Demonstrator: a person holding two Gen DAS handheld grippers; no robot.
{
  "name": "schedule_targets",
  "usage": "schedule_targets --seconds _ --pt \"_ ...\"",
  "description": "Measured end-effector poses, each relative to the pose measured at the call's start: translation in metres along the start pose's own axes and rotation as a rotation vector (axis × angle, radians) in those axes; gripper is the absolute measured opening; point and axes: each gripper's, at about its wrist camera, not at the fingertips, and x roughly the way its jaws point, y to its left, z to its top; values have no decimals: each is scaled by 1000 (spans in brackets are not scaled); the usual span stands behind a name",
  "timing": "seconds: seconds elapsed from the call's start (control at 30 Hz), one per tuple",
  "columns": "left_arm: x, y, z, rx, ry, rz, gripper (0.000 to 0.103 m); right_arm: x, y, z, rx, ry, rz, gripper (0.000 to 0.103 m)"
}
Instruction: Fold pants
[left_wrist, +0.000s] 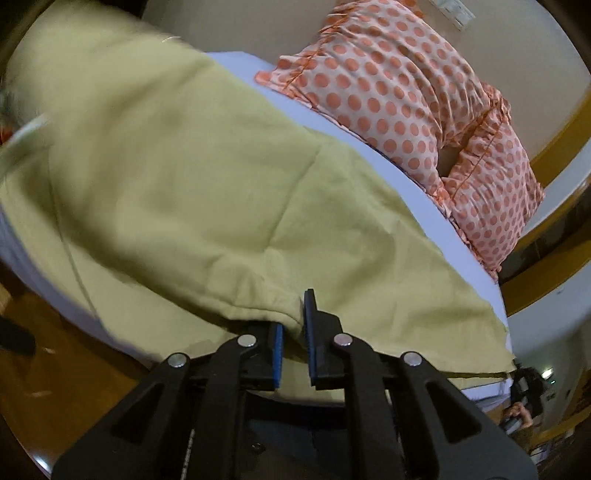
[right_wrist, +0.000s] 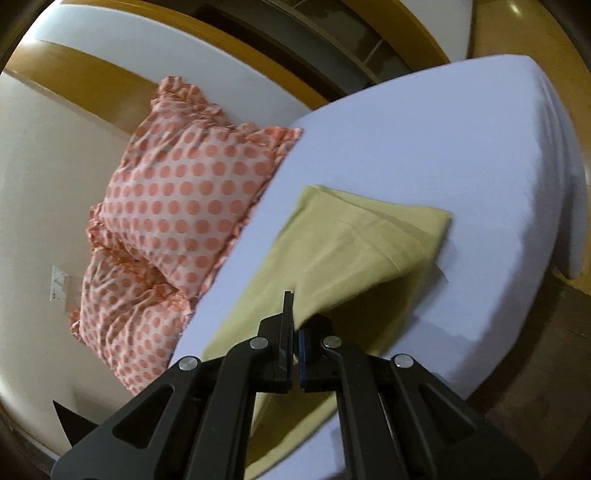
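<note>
pants: yellow-green pants (right_wrist: 354, 243) lie on the lavender bed sheet (right_wrist: 443, 147); near end lifted off the sheet, far end flat

fold state: right wrist view shows a squared far end with stacked layers, so at least one fold looks done; lifted layer appears on its way over the flat part, judged mid-fold

left gripper: left gripper (left_wrist: 293, 332) has a bunched hem or edge of the cloth between its blue pads (left_wrist: 276, 332); jaws narrowed on the fabric with a small gap, grip looks held

right gripper: right gripper (right_wrist: 295, 328) nearly closed, a corner of the cloth pinched between the fingers (right_wrist: 287, 317)

remaining: judged still to do – carry the raised end across, lay it edge to edge, release, smooth; creases visible in left wrist view

surroundings: two orange polka-dot pillows (right_wrist: 184, 199) just beside the pants along the wall side, not touching as far as visible; wooden floor (right_wrist: 535, 350) beyond the mattress edge

blur: left edge of cloth smeared, detail there unreadable
</note>
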Motion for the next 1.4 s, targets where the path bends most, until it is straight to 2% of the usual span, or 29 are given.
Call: schedule_targets --seconds 0.33,0.4,0.43,0.47,0.5,0.53,0.57,0.63,0.73,0.77,0.83,0.87,0.93,0.97,1.0,1.13,1.23,1.3,1.37,1.4 --pt "-2 -3 -15 29 -18 -27 8 -7 -12 -4 0 -12 -68 2" --pt "-4 -6 -20 55 -24 -26 10 -9 -9 -4 -36 -15 -100 2" --pt "-6 -7 -22 71 -28 -27 14 -13 -7 -5 -56 -27 -121 6" --pt "-8 -9 -24 88 -32 -31 18 -19 -4 -5 -72 -56 -147 20" --pt "-10 -10 -26 104 -37 -42 26 -24 -2 -4 -84 -82 -172 48" --pt "-14 -11 -29 122 -48 -62 35 -32 0 -3 -102 -125 -201 59" --pt "-17 -12 -32 134 -59 -73 40 -37 0 -3 -115 -158 -219 62" --pt "-25 -13 -38 156 -83 -99 50 -40 -3 -1 -130 -181 -254 61" --pt "-28 -9 -44 150 -89 -141 51 -28 -14 -1 -105 -130 -247 58" --pt "-27 -8 -45 144 -86 -153 51 -27 -13 -3 -118 -143 -243 58" --pt "-29 -4 -49 136 -81 -178 52 -23 -10 -8 -155 -136 -223 45" --pt "-29 -3 -50 138 -80 -189 52 -16 -12 -12 -153 -97 -172 39" --pt "-30 -3 -53 147 -77 -209 56 -10 -8 -17 -183 -100 -144 33" --pt "-30 -3 -54 151 -78 -210 57 -5 -8 -20 -196 -86 -113 15" --pt "-30 -4 -55 158 -80 -215 60 -1 -8 -21 -196 -76 -90 7" --pt "-34 1 -56 157 -98 -213 73 5 0 -20 -227 -104 -34 5" --pt "-39 10 -54 127 -129 -201 82 12 40 -20 -300 -131 42 5" --pt "-44 17 -52 102 -151 -198 84 17 86 -30 -394 -113 140 5" --pt "-47 21 -51 82 -169 -189 84 22 130 -49 -482 -78 239 5" --pt "-49 22 -51 79 -176 -175 84 27 161 -69 -540 -35 316 5"
